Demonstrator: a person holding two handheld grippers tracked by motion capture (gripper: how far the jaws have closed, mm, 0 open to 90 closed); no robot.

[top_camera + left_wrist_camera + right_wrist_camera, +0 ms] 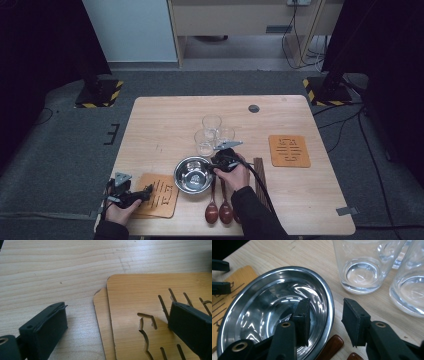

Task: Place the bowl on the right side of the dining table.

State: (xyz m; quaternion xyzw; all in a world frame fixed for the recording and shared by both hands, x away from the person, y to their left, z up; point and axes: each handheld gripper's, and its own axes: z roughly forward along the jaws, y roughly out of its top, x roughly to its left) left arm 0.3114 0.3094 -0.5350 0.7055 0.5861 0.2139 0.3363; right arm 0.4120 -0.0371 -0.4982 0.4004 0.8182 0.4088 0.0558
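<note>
Two dark wooden spoons point(218, 210) lie closest to the near table edge, bowls toward the person, handles pointing away under the right hand point(235, 176). That hand holds the right gripper point(218, 165) at the right-hand rim of a shiny steel bowl point(192, 175). Seen from the right gripper view, the right gripper point(325, 320) straddles the bowl's rim point(329, 302): one black jaw sits inside the bowl, the other outside over the wood, with a visible gap on each side, so the jaws are partly open and not pressing on the metal. Nothing is gripped.

Just beyond the bowl stand three clear drinking glasses point(212, 132), upright and clustered together. A strip of dark wood point(259, 175) lies to the right of the hand, and an orange slotted coaster point(289, 150) sits farther right, well apart.

At the near left corner, the left hand point(120, 210) holds the left gripper point(142, 192) over two stacked orange coasters point(159, 196). Its own view shows the left gripper point(117, 325) with jaws spread wide, one above bare table point(50, 270), the other above the top coaster point(140, 295), holding nothing.
</note>
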